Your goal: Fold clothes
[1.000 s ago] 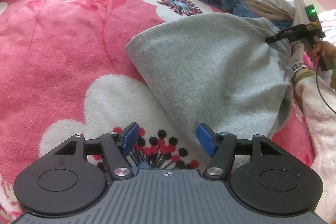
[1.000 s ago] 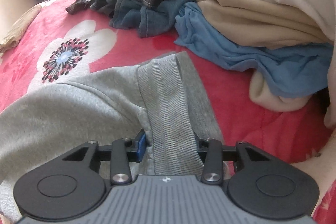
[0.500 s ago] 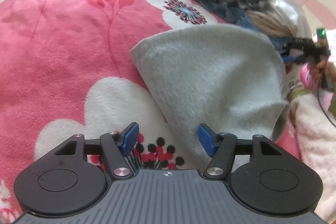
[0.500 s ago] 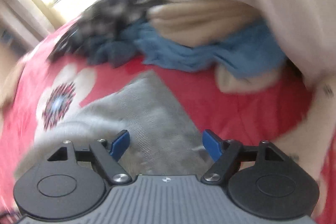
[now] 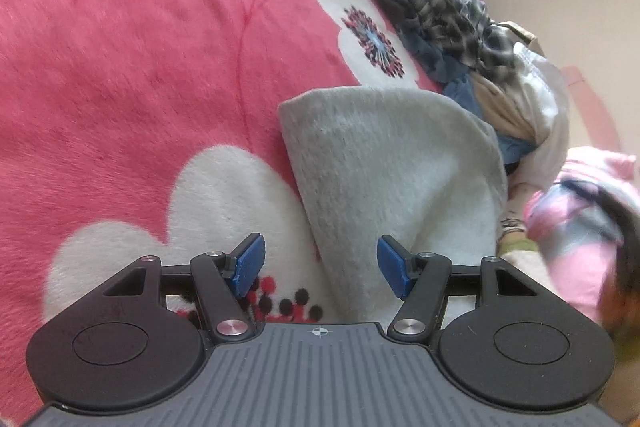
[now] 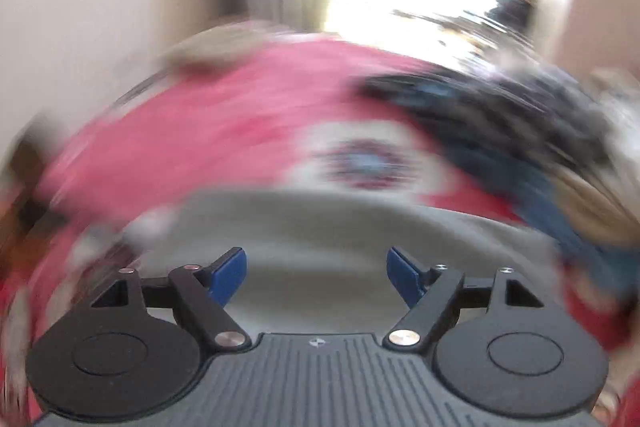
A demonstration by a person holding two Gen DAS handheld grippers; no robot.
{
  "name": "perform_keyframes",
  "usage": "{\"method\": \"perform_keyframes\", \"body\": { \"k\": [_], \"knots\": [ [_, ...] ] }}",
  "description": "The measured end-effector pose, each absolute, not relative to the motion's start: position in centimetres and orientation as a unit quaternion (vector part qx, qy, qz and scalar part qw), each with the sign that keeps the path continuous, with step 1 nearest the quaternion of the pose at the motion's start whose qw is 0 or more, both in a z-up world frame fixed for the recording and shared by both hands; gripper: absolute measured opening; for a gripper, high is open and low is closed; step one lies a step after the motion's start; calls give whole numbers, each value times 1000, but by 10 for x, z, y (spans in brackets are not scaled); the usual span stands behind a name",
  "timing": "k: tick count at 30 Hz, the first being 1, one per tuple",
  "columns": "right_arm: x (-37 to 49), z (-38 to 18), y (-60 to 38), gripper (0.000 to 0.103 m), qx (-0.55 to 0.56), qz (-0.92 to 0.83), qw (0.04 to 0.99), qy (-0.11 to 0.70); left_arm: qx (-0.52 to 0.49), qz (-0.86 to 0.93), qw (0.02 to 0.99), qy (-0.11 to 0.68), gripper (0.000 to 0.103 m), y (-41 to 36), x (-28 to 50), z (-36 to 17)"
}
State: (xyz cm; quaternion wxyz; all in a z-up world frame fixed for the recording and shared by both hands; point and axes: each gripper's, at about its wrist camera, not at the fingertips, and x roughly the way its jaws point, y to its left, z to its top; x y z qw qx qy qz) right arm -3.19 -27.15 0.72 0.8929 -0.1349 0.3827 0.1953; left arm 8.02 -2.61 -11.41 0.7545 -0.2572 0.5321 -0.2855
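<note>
A folded grey sweatshirt [image 5: 392, 179] lies on the pink flowered blanket [image 5: 140, 75]. My left gripper [image 5: 318, 265] stands open just above the garment's near left edge, with nothing pressed between its blue pads. In the right wrist view everything is smeared by motion. My right gripper [image 6: 316, 273] is open and empty, held above the grey sweatshirt [image 6: 320, 223], which spreads out beneath and beyond it.
A heap of unfolded clothes [image 5: 452, 27], plaid, blue, beige and white, lies at the far right of the bed. A person's pink sleeve [image 5: 576, 227] shows at the right edge. A beige cloth [image 6: 216, 47] lies at the bed's far end, with a bright window behind it.
My right gripper let go of the sweatshirt's ribbed hem, opened, and swung up and away in a blur. My left gripper rolled and shifted a little; it stays open.
</note>
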Motion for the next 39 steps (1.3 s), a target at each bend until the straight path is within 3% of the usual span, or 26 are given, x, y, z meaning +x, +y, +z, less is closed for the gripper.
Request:
{"method": "perform_keyframes", "body": {
  "k": [5,14,16,23,25,26,28,30,34,39],
  "knots": [
    [-86,-46,-179,80,-247,255,858,371,-296,-294,730,541,62,-32,100,-125],
    [-103,-102,-130,79,-350,258,841,321,-332,-287,708,554,45,-45,126,-135],
    [-98,-117,-126,71,-374,243,835,322,-344,-282,700,558,45,-44,127,-139],
    [-100,-126,-133,61,-418,191,833,308,-389,-274,669,570,53,-38,132,-148],
    [-97,-127,-134,53,-426,177,833,307,-393,-272,666,573,52,-39,134,-149],
    [-98,-128,-132,50,-434,172,830,305,-390,-267,670,573,48,-40,134,-148],
    [-99,-131,-127,30,-454,163,823,299,-380,-253,683,570,26,-42,133,-146],
    [-102,-130,-122,21,-471,156,818,292,-375,-243,696,562,19,-42,130,-143],
    [-101,-112,-122,17,-456,139,831,287,-375,-240,713,541,12,-41,125,-130],
    [-98,-95,-117,16,-449,134,839,276,-387,-250,723,515,10,-31,125,-111]
  ]
}}
